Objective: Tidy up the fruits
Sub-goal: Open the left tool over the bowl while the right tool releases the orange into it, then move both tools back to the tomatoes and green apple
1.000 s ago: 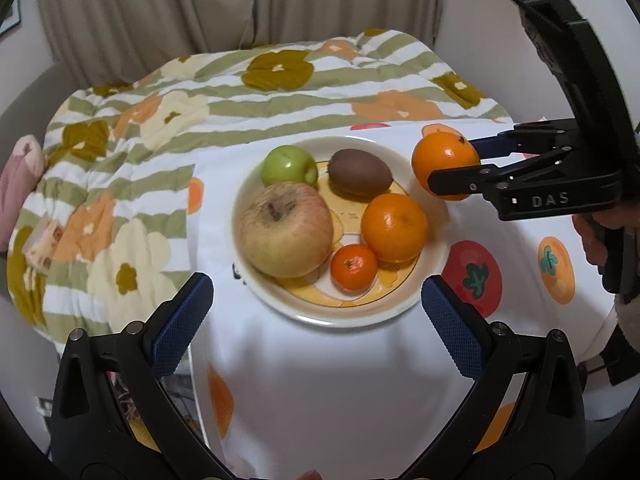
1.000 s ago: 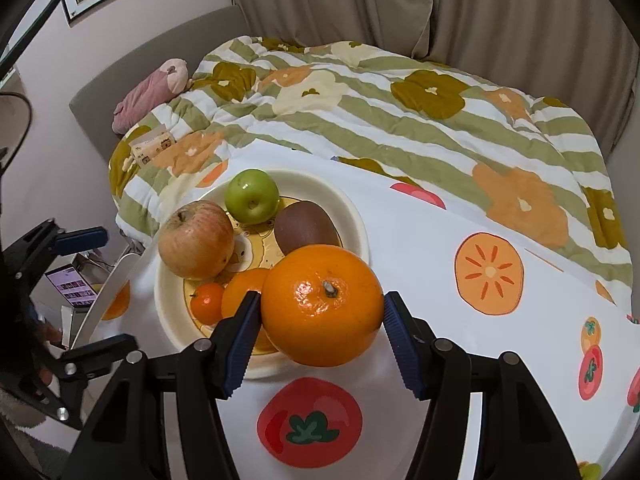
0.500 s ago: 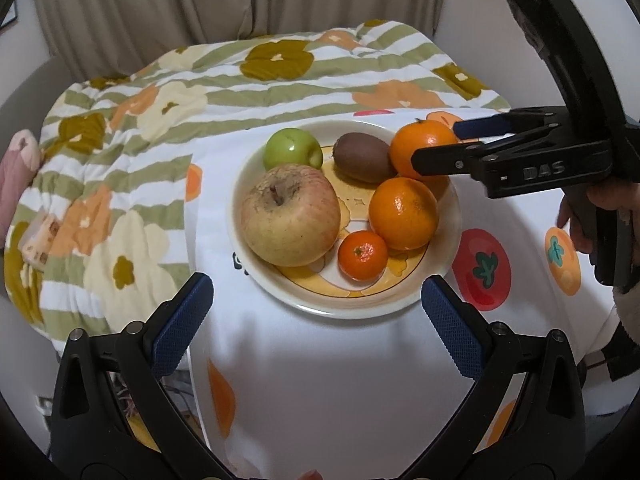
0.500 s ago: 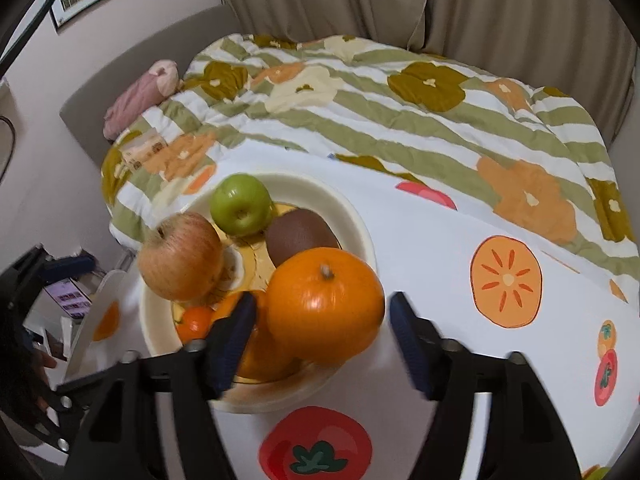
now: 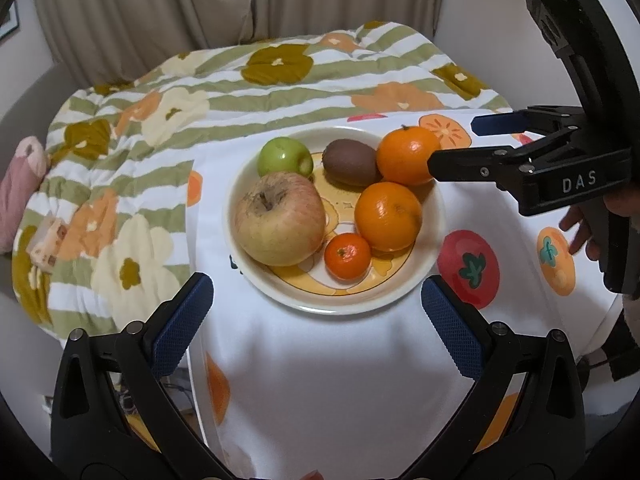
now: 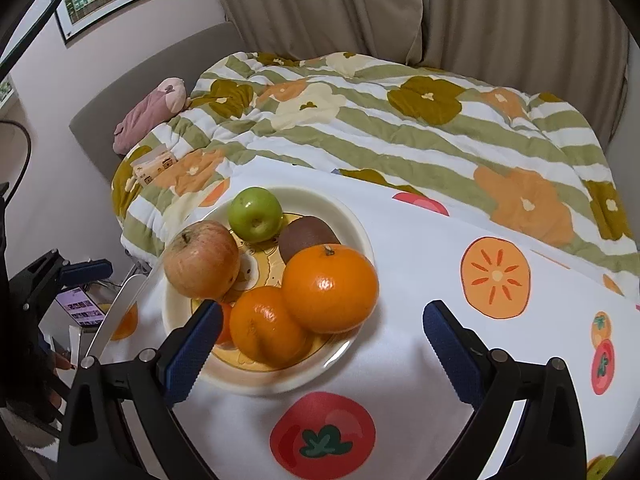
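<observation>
Released since a second ago, the large orange [image 6: 330,289] now rests on the plate [image 6: 352,224] against the kiwi [image 6: 306,234], just ahead of the right gripper [image 6: 320,350], wide open and empty, nearer than the equally open left gripper [image 5: 316,320].

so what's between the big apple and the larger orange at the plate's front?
The small mandarin sits low between the big apple and the front orange, over bare plate centre; clearest in the left wrist view.
</observation>
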`<action>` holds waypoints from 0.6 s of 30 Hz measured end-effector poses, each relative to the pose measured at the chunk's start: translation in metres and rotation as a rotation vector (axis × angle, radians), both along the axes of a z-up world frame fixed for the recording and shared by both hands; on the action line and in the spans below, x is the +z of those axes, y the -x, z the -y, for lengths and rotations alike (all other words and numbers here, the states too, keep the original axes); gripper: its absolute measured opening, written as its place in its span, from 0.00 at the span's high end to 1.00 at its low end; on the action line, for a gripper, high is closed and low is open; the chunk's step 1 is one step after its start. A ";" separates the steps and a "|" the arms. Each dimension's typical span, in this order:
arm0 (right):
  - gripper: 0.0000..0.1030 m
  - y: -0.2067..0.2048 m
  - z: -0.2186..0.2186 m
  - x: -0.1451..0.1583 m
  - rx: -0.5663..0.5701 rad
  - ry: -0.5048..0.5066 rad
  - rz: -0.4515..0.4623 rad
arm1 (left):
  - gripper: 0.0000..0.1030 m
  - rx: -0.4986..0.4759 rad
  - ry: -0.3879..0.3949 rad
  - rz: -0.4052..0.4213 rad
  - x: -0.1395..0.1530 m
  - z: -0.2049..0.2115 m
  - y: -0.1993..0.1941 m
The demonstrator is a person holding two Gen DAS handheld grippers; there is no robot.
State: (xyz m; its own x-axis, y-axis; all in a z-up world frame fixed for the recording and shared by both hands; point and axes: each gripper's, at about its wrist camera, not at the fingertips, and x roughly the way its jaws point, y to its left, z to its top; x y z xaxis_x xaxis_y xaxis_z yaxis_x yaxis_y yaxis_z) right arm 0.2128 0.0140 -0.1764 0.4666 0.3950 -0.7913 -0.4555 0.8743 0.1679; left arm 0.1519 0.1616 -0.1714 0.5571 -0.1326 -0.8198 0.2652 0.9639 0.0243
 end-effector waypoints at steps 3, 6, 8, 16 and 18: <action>0.03 0.008 0.006 0.007 0.004 0.001 0.003 | 0.00 0.008 -0.007 0.012 0.009 0.006 0.005; 0.03 0.017 0.014 0.016 0.005 0.010 0.012 | 0.00 0.014 -0.013 0.021 0.017 0.014 0.011; 0.03 0.025 0.021 0.024 -0.001 0.012 0.020 | 0.00 0.016 -0.019 0.025 0.023 0.020 0.015; 0.03 0.056 0.065 0.050 -0.049 0.017 0.033 | 0.00 0.012 -0.015 0.051 0.045 0.055 0.034; 0.03 0.064 0.080 0.054 -0.069 0.017 0.034 | 0.00 0.002 -0.007 0.055 0.049 0.066 0.038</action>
State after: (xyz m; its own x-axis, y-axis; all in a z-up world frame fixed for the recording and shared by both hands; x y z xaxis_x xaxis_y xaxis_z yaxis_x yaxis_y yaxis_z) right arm 0.1489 -0.0659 -0.1227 0.5192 0.3476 -0.7808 -0.3997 0.9063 0.1376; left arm 0.1144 0.0955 -0.1229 0.6020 -0.1253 -0.7886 0.2610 0.9642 0.0460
